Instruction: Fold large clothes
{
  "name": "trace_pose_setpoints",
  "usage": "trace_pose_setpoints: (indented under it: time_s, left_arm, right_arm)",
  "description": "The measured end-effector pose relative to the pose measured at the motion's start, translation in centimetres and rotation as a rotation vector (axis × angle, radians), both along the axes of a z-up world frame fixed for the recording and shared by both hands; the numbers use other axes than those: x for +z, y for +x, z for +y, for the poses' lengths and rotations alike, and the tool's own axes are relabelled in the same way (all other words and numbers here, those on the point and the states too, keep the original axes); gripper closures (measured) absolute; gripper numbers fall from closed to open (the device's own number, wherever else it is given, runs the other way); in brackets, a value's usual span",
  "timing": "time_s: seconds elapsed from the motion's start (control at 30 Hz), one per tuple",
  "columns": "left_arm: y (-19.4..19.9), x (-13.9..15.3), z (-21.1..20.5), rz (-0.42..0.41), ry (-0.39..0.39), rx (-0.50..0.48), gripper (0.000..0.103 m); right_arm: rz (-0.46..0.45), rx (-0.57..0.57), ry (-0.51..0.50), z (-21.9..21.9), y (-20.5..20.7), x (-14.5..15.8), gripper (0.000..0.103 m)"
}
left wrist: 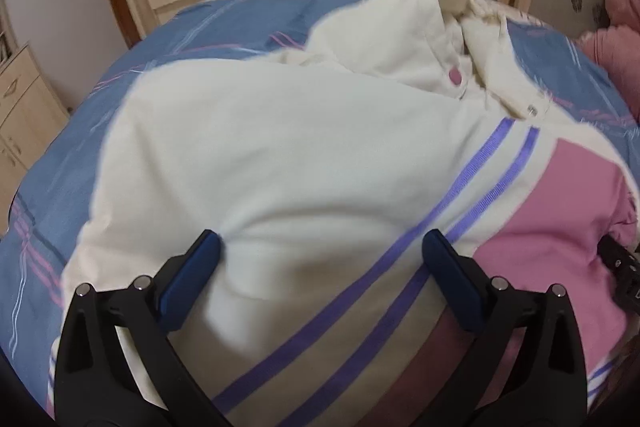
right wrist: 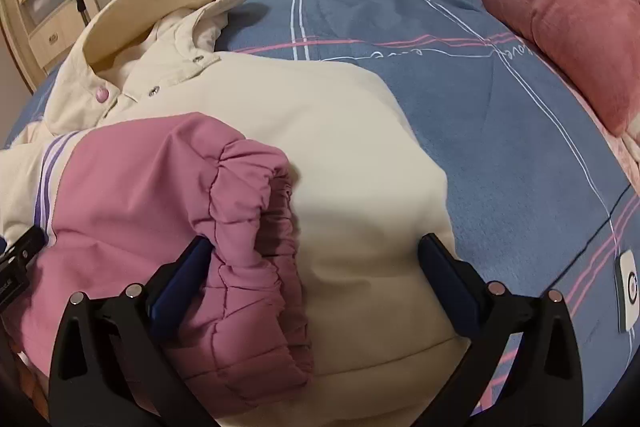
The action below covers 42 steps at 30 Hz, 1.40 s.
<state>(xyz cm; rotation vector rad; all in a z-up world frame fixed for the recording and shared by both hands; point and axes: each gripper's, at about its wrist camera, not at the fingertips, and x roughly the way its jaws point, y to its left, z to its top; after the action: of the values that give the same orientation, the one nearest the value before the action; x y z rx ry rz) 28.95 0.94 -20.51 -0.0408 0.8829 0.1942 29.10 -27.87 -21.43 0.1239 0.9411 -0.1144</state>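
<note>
Left wrist view: my left tongs are spread over the cream jacket; my right tongs gape around its pink cuff, lower centre, on the bed.

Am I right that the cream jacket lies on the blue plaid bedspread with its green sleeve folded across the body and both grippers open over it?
Not quite: the sleeve is pink, not green, as the right wrist view shows. The rest holds: the cream jacket lies on the blue plaid bedspread, and the left gripper and right gripper are open over it.
</note>
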Motion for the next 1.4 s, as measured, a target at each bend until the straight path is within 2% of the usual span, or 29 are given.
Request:
trace_pose_setpoints:
  time_s: [0.1, 0.17, 0.23, 0.3, 0.37, 0.43, 0.47, 0.5, 0.53, 0.57, 0.67, 0.73, 0.8, 0.83, 0.9, 0.97, 1.07, 1.17, 1.2, 1.27, 1.33, 1.37, 1.4]
  left_arm:
    - [-3.3, 1.7, 0.6, -0.064, -0.028, -0.025, 0.002]
    - [-4.4, 1.4, 1.2, -0.035, -0.044, -0.036, 0.002]
    - [-4.6, -0.3, 1.9, 0.041, -0.049, -0.049, 0.002]
    - [-4.6, -1.1, 2.3, 0.058, -0.050, -0.085, 0.002]
    - [-4.7, -0.4, 2.6, 0.058, -0.070, -0.084, 0.002]
    - [-5.4, 1.4, 2.8, -0.003, -0.092, -0.080, 0.002]
    - [-6.0, 2.5, 2.9, -0.048, -0.103, -0.095, 0.002]
    - [-6.5, 3.8, 3.1, -0.103, -0.107, -0.115, 0.002]
    - [-6.7, 4.3, 3.3, -0.126, -0.101, -0.124, 0.002]
    - [-6.6, 4.9, 3.7, -0.134, -0.088, -0.132, 0.002]
    - [-5.2, 4.9, 5.4, -0.126, -0.080, -0.135, 0.002]
    - [-3.9, 3.5, 6.9, -0.108, -0.105, -0.133, 0.002]
    - [-2.2, 0.4, 8.9, -0.030, -0.168, -0.116, 0.002]
    - [-1.8, -0.6, 9.5, -0.017, -0.183, -0.116, 0.002]
    - [-2.1, -1.6, 9.8, -0.060, -0.185, -0.122, 0.002]
    - [-2.6, -1.7, 9.4, -0.089, -0.153, -0.122, 0.002]
    - [-3.0, -1.9, 9.3, -0.115, -0.153, -0.120, 0.002]
    - [-3.5, -1.9, 10.0, -0.142, -0.203, -0.121, 0.002]
    - [-3.6, -2.0, 10.1, -0.156, -0.212, -0.120, 0.002]
    - [-3.5, -2.3, 10.0, -0.162, -0.208, -0.120, 0.002]
    - [-3.4, -2.5, 10.0, -0.165, -0.200, -0.122, 0.002]
    - [-3.3, -2.6, 10.1, -0.168, -0.205, -0.122, 0.002]
    - [-3.1, -2.6, 10.1, -0.167, -0.206, -0.121, 0.002]
  right_arm:
    - [-0.057, 0.011, 0.029, 0.8, -2.0, 2.3, 0.001]
    - [-0.056, 0.060, 0.019, 2.2, -2.7, 2.9, 0.001]
    - [-0.013, 0.114, 0.012, 3.4, -2.6, 1.8, 0.001]
    - [0.048, 0.155, -0.053, 4.8, -2.4, -0.8, 0.001]
    - [0.012, 0.165, -0.067, 4.9, -3.0, -0.7, 0.001]
    - [-0.010, 0.173, 0.004, 4.1, -3.9, 0.6, 0.001]
    - [-0.045, 0.176, 0.104, 2.9, -4.7, 2.0, 0.001]
    - [-0.065, 0.172, 0.163, 2.0, -5.2, 2.7, 0.001]
    - [-0.075, 0.169, 0.201, 1.3, -5.3, 3.3, 0.001]
    - [-0.090, 0.169, 0.250, 0.4, -5.6, 4.1, 0.001]
    - [-0.117, 0.135, 0.310, -0.8, -4.8, 6.1, 0.001]
    - [-0.134, 0.135, 0.343, -0.8, -2.9, 7.4, 0.001]
    - [-0.151, 0.153, 0.312, 0.5, 0.8, 9.4, 0.001]
    - [-0.156, 0.169, 0.288, 1.3, 2.8, 10.3, 0.001]
    - [-0.118, 0.177, 0.175, 4.8, 8.2, 11.8, 0.001]
    - [-0.093, 0.211, 0.126, 8.0, 12.9, 12.7, 0.001]
    - [-0.073, 0.254, 0.199, 12.3, 19.9, 12.7, 0.001]
    - [-0.019, 0.184, 0.110, 15.8, 26.8, 10.5, 0.001]
    - [0.004, 0.159, 0.112, 16.3, 28.4, 9.5, 0.001]
    - [0.034, 0.114, 0.194, 16.1, 31.2, 7.4, 0.016]
    - [0.055, 0.079, 0.304, 15.0, 32.0, 6.4, 0.096]
    - [0.027, 0.079, 0.328, 14.6, 31.2, 6.7, 0.096]
    - [-0.040, 0.085, 0.339, 14.2, 30.1, 7.8, 0.098]
